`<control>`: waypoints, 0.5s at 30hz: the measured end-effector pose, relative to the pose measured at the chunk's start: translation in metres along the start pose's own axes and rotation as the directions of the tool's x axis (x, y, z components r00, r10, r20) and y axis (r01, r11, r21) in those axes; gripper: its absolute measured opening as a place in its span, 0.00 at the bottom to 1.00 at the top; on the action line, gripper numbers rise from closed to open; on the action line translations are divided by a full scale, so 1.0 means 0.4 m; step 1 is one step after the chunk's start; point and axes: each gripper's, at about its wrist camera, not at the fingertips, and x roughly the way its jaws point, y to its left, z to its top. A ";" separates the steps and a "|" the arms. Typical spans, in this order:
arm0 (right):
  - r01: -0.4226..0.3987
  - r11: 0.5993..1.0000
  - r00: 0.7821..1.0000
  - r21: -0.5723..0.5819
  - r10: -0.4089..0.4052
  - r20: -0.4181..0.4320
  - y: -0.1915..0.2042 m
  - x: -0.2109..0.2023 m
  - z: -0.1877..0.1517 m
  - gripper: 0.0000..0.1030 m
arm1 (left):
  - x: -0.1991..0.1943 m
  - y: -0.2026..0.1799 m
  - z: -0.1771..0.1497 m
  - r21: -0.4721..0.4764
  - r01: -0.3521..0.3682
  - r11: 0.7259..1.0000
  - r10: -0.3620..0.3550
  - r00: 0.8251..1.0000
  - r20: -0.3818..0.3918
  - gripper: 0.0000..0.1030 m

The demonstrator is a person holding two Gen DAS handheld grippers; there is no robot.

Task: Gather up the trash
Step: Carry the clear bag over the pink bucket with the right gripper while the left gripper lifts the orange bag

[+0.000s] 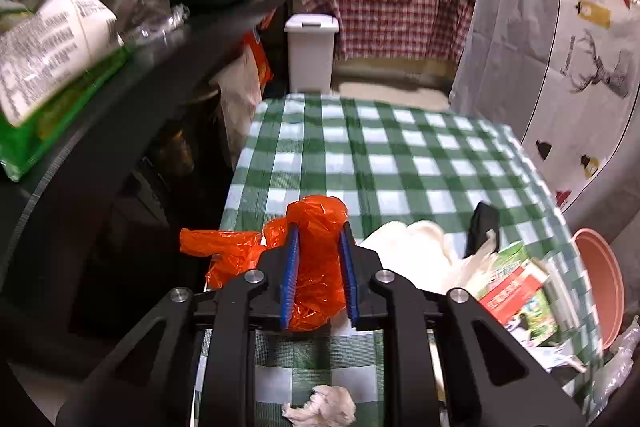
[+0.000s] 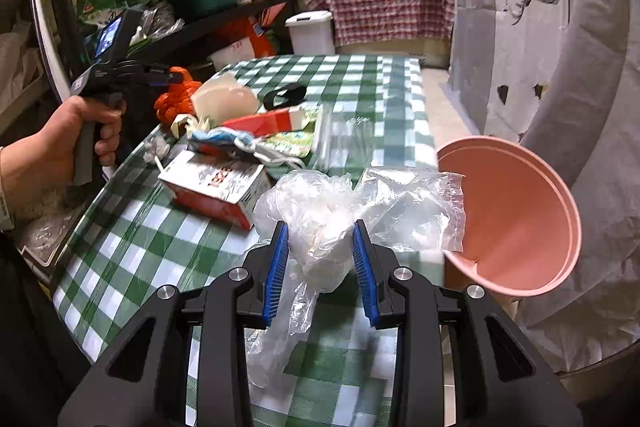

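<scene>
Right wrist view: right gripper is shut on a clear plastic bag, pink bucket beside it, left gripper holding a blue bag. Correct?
One error: the bag in the left gripper is orange, not blue, as the left wrist view shows. The rest holds: the right gripper is shut on a clear plastic bag, with the pink bucket beside it.

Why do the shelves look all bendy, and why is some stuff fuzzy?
Left wrist view: the fisheye lens curves the dark shelf, and the white packet on it looks smeared. Right wrist view: the same lens bows the wall covering and table edge; the clear plastic bag shows glare.
</scene>
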 end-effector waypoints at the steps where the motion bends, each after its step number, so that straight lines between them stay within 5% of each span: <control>1: 0.002 1.000 1.000 0.004 -0.002 0.008 -0.004 -0.007 0.006 0.32 | -0.012 -0.003 0.003 -0.002 0.004 1.000 -0.004 1.000 0.011 0.18; 15: 0.062 0.997 0.990 0.044 -0.067 0.127 -0.104 -0.138 0.141 0.32 | -0.233 -0.117 0.001 -0.001 0.129 0.992 -0.128 0.986 0.104 0.18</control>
